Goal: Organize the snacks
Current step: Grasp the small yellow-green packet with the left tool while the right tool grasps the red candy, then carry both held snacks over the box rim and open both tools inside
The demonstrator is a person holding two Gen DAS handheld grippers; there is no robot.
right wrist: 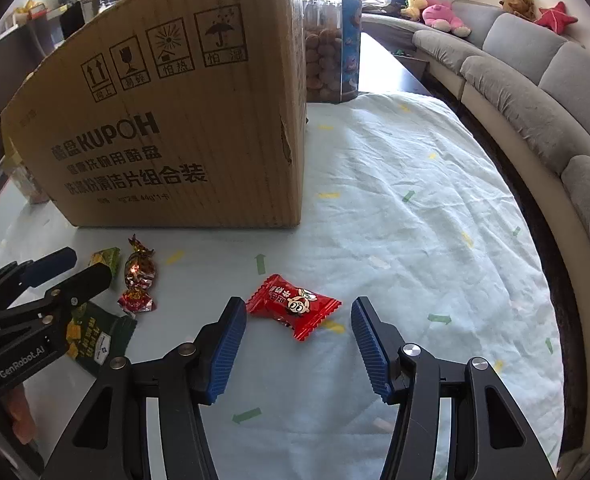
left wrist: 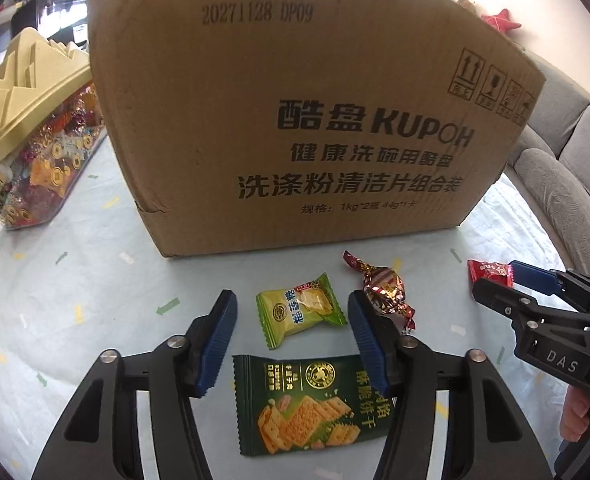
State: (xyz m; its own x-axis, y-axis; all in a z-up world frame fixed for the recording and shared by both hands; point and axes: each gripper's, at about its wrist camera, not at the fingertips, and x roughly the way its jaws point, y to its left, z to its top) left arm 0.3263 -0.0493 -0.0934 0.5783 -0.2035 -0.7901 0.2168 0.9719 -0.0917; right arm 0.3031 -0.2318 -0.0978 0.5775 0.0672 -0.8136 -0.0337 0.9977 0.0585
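Note:
Several snacks lie on the pale tablecloth in front of a tall cardboard box (left wrist: 275, 100) (right wrist: 175, 120). My left gripper (left wrist: 291, 300) (right wrist: 89, 266) is open over a yellow-green candy (left wrist: 301, 310) (right wrist: 107, 260); its blue pads do not touch it. A dark green cracker packet (left wrist: 307, 404) (right wrist: 99, 340) lies nearer, partly under the right finger. A brown-red twist-wrapped candy (left wrist: 383, 284) (right wrist: 139, 276) sits just right of that finger. My right gripper (right wrist: 298, 306) (left wrist: 491, 280) is open around a red candy (right wrist: 295, 306) (left wrist: 487, 270), pads apart from it.
A clear container with a gold lid (left wrist: 35, 140), full of sweets, stands left of the box. A jar of brown snacks (right wrist: 327, 60) stands behind the box's right corner. A grey sofa (right wrist: 535, 100) curves along the table's right edge. Hands hold both grippers.

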